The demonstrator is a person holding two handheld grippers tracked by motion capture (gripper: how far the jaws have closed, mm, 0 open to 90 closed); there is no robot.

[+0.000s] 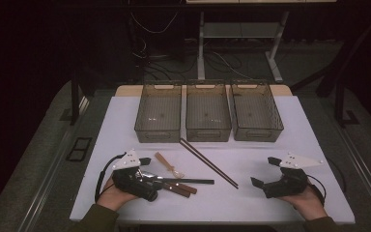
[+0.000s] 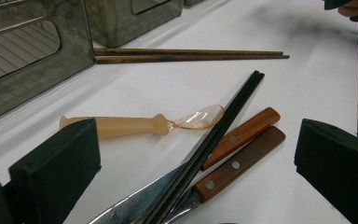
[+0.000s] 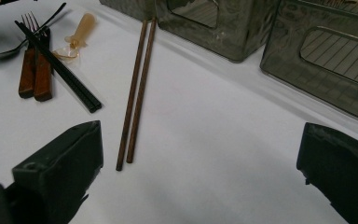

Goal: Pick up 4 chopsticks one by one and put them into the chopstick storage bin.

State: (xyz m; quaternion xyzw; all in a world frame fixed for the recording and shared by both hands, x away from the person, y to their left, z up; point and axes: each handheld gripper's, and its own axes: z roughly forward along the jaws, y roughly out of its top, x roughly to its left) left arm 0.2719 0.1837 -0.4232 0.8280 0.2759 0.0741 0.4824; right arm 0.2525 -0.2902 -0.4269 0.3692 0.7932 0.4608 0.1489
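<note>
Cutlery lies on the white table (image 1: 270, 140). A pair of brown chopsticks (image 1: 208, 163) runs diagonally across the middle. To their left lie a beige-handled clear spoon (image 1: 166, 164), a pair of black chopsticks (image 1: 191, 181) and two wooden-handled metal pieces (image 1: 179, 189). My left gripper (image 1: 147, 178) is open around the metal ends of that pile. Its own view has the black chopsticks (image 2: 219, 135) and wooden handles (image 2: 240, 149) between the open jaws. My right gripper (image 1: 264, 171) stands open with nothing in it, right of the brown chopsticks (image 3: 137, 88).
Three see-through grey bins (image 1: 158, 113) (image 1: 207, 113) (image 1: 256, 113) stand side by side at the back of the table. A desk frame (image 1: 241, 34) and cables lie on the dark floor beyond. Bare table stretches between the grippers.
</note>
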